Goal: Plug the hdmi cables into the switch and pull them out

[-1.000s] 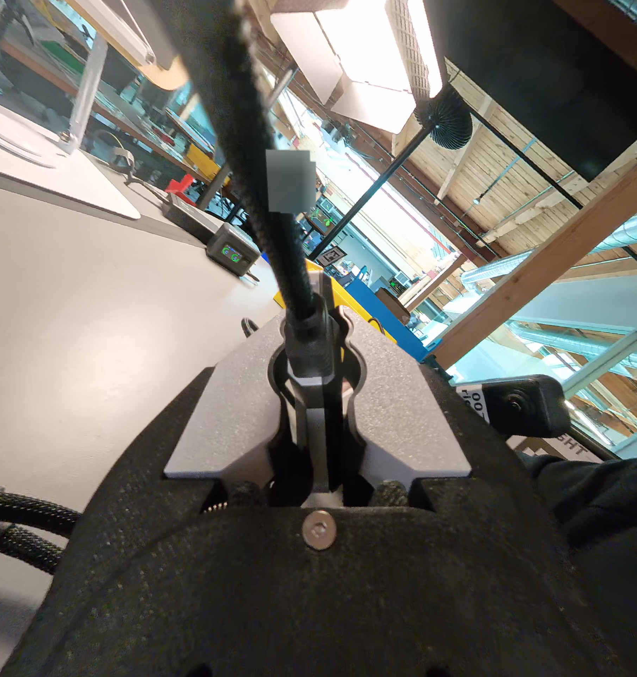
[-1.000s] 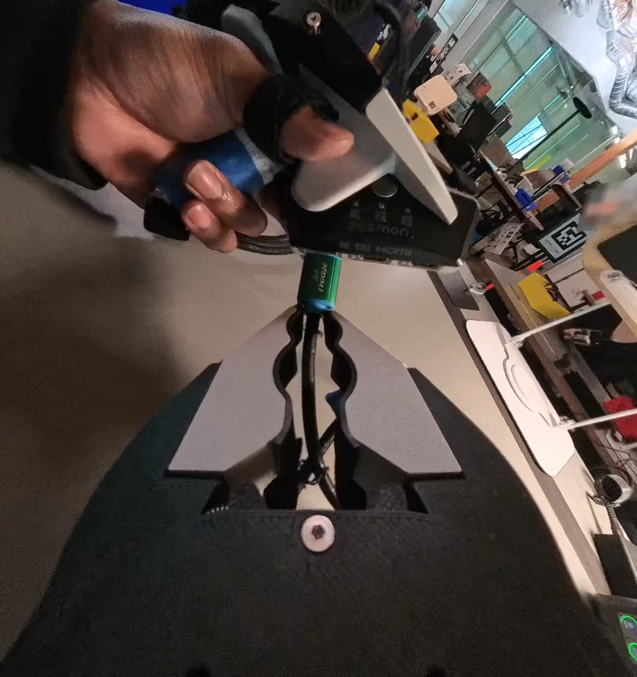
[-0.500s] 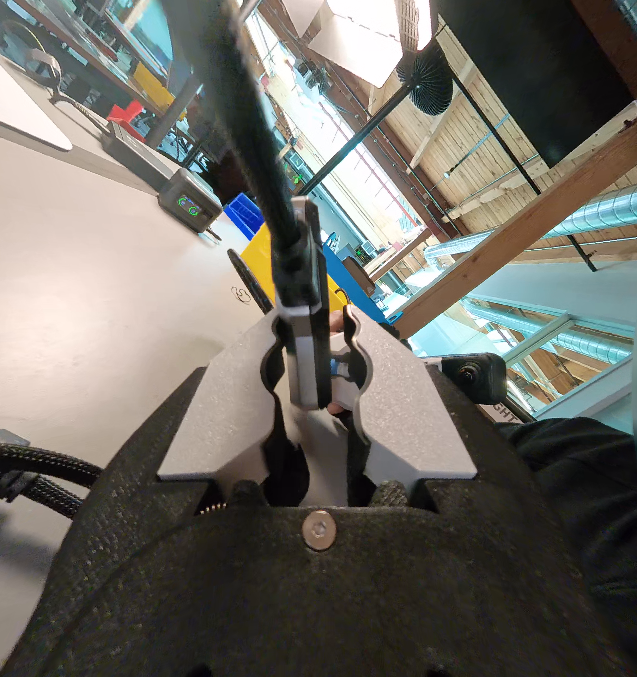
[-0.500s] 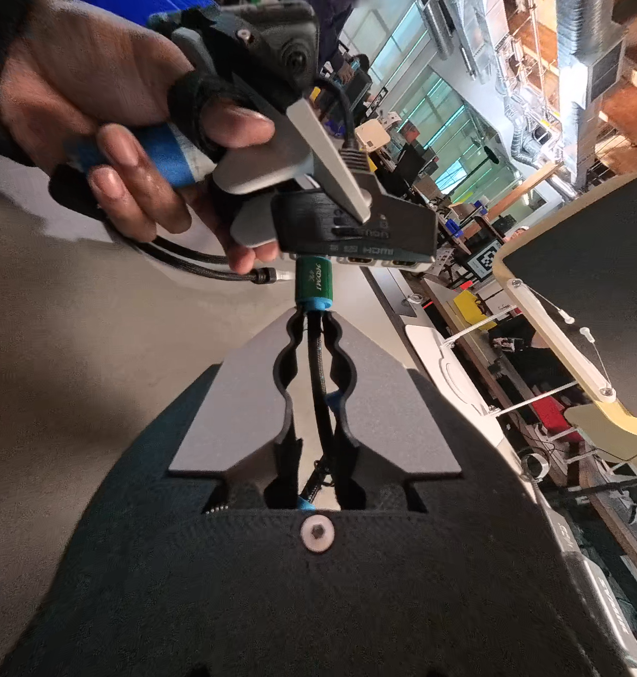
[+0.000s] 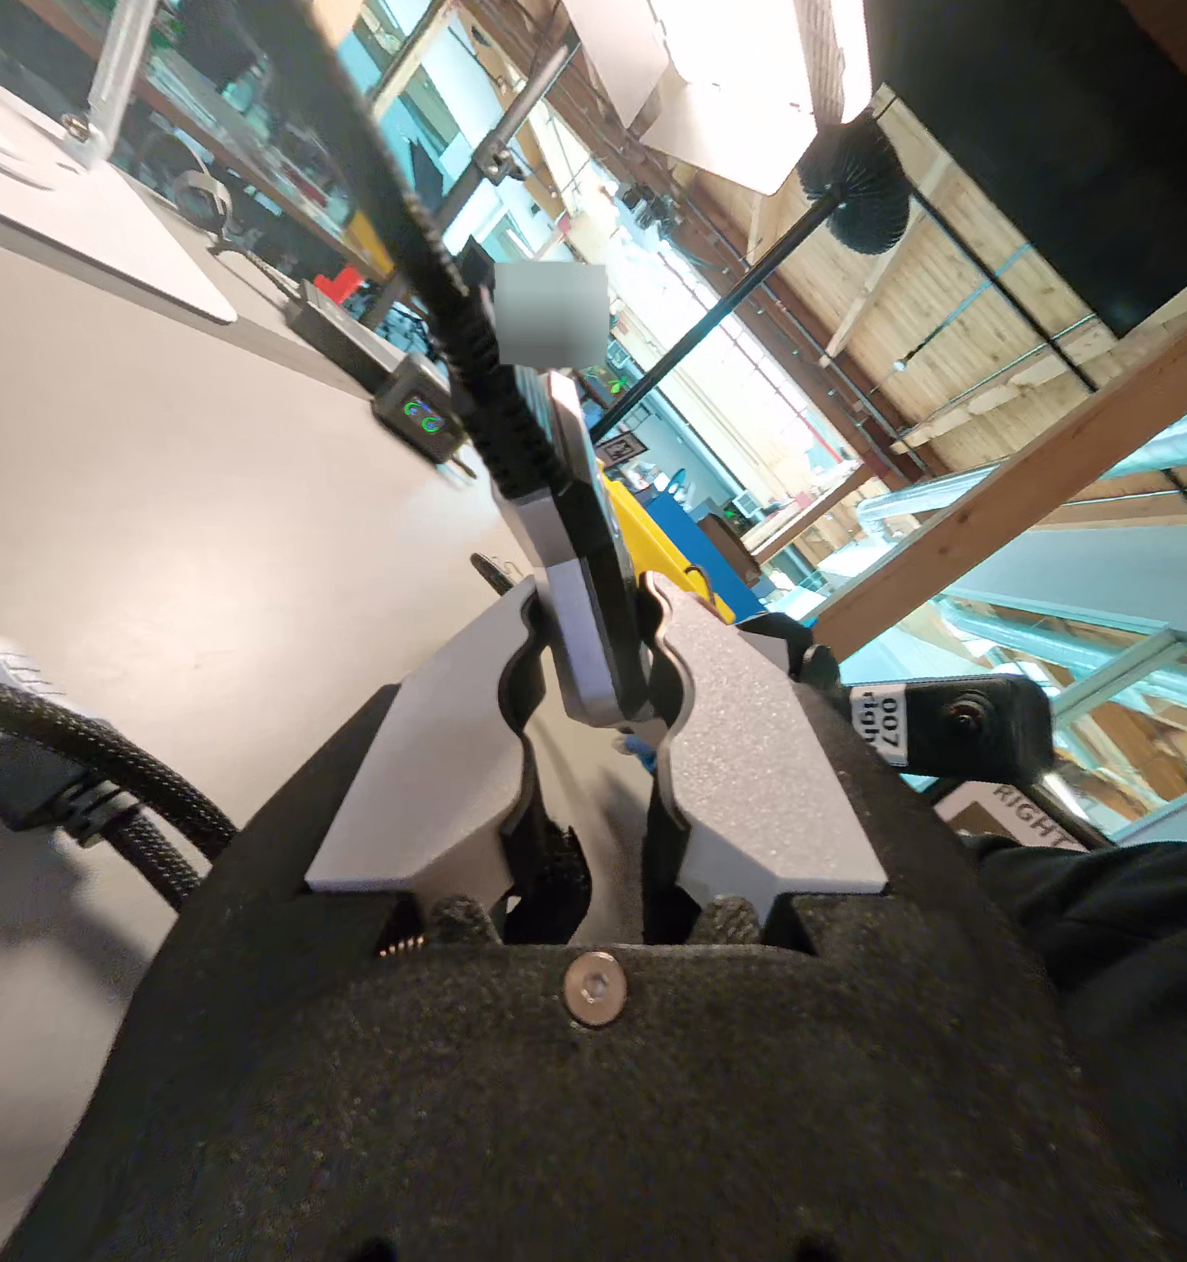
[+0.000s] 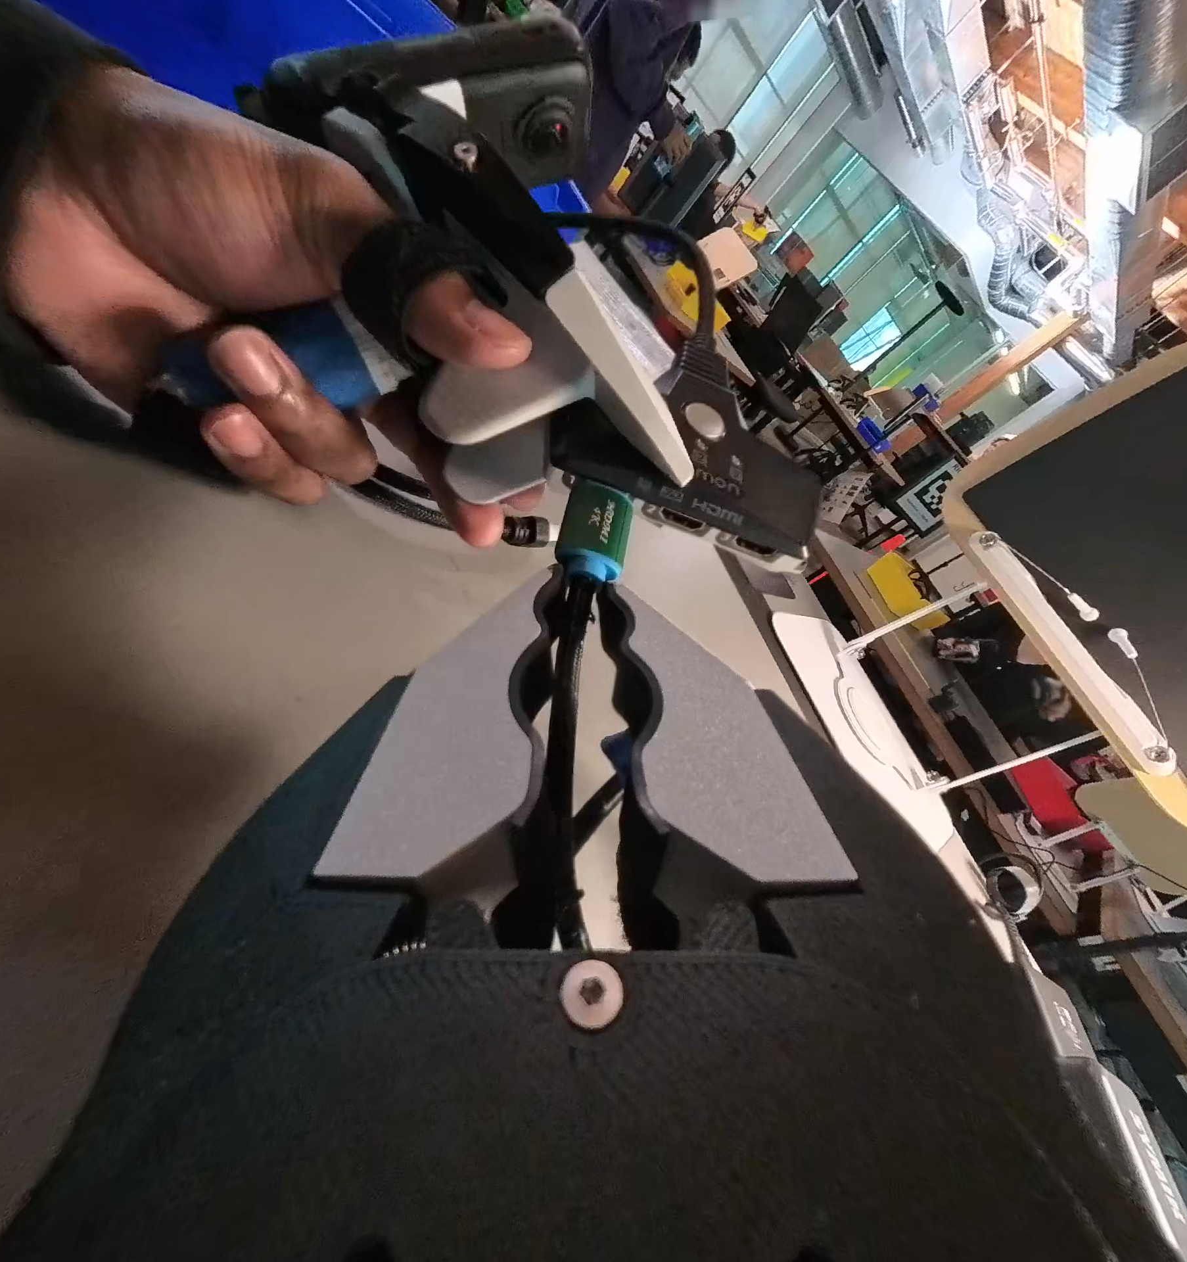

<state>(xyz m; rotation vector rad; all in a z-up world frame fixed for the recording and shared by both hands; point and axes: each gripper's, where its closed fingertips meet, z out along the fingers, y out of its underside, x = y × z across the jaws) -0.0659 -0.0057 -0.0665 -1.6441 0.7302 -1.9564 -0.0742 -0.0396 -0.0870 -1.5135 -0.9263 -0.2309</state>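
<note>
The switch (image 6: 720,478) is a flat black box with a row of ports, held in the air. My left gripper (image 5: 591,601) is shut on the switch (image 5: 580,635), gripping it edge-on at the tips. A black braided cable (image 5: 468,341) runs up from its far end. My right gripper (image 6: 582,601) is shut on a black braided cable (image 6: 567,683) just behind its green plug with a blue collar (image 6: 591,529). The plug's tip is hidden inside the switch's leftmost port. A hand (image 6: 201,273) holds the left gripper, and its fingers (image 6: 611,369) clamp the switch from above and below.
The grey table (image 5: 167,533) lies below. A loose braided cable (image 5: 140,778) curls at its left. A small black device with green lights (image 5: 421,423) and a white stand base (image 6: 850,696) stand by the far edge. A second cable end with a metal tip (image 6: 526,529) hangs beside the plug. Left tips to right tips: about 4 cm.
The switch has slid from deep between my left fingers out to their tips and tilted. In the right view the hand and switch have come closer and turned; the green plug stays at the port.
</note>
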